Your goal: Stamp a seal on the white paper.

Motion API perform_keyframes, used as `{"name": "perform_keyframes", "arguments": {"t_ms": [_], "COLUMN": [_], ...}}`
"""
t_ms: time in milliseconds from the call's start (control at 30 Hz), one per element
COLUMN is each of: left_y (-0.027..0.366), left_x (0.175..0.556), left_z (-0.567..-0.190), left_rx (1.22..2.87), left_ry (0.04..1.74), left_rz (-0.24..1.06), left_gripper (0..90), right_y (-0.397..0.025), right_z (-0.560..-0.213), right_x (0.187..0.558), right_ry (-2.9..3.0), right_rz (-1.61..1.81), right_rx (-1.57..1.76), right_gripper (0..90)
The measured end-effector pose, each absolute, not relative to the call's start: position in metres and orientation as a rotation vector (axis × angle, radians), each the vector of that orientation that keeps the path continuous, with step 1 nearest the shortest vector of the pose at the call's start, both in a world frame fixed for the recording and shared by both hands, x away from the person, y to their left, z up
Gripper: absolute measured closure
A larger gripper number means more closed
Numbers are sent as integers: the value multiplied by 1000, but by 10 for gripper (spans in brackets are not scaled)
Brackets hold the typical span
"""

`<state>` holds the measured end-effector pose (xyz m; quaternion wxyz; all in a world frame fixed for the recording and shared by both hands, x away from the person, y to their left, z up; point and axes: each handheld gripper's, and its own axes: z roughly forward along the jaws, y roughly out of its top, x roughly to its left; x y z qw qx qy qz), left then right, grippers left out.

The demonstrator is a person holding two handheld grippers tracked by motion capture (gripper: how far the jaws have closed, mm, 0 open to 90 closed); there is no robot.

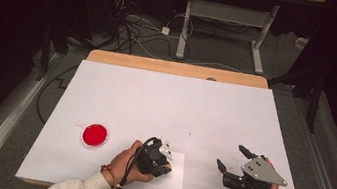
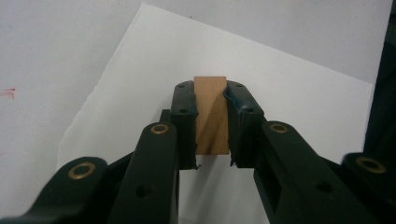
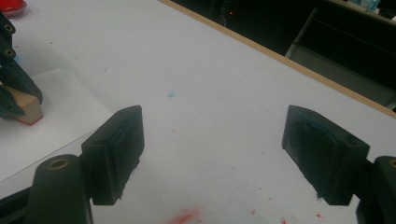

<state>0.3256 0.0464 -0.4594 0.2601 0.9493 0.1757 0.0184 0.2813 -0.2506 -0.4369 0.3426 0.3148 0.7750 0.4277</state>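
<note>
My left gripper (image 1: 165, 162) is shut on a small wooden block (image 2: 211, 114), clamped between the jaws. The block (image 3: 28, 108) has a red underside and is down at a white paper sheet (image 1: 171, 181) near the table's front edge; I cannot tell whether it touches the sheet. A round red ink pad (image 1: 94, 135) lies left of that hand. My right gripper (image 1: 230, 154) is held at the front right, open, with nothing between its jaws (image 3: 215, 140).
The white table top (image 1: 170, 100) carries small red and blue specks, with a red smear (image 3: 184, 217) just in front of the right gripper. A wooden strip (image 1: 175, 68) runs along the far edge. Beyond it are cables and a desk frame on the floor.
</note>
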Motion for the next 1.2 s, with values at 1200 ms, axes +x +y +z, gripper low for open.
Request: {"name": "perform_keyframes", "arguments": {"t_ms": [1200], "left_y": [39], "left_x": [319], "left_z": [-461], "left_rx": [2617], "left_ry": [461], "left_rz": [139], "left_gripper": [734], "right_y": [-249], "right_z": [-438], "right_x": [282], "right_ry": [2039], "right_rz": [1113], "right_rx": [804], "right_gripper": [213]}}
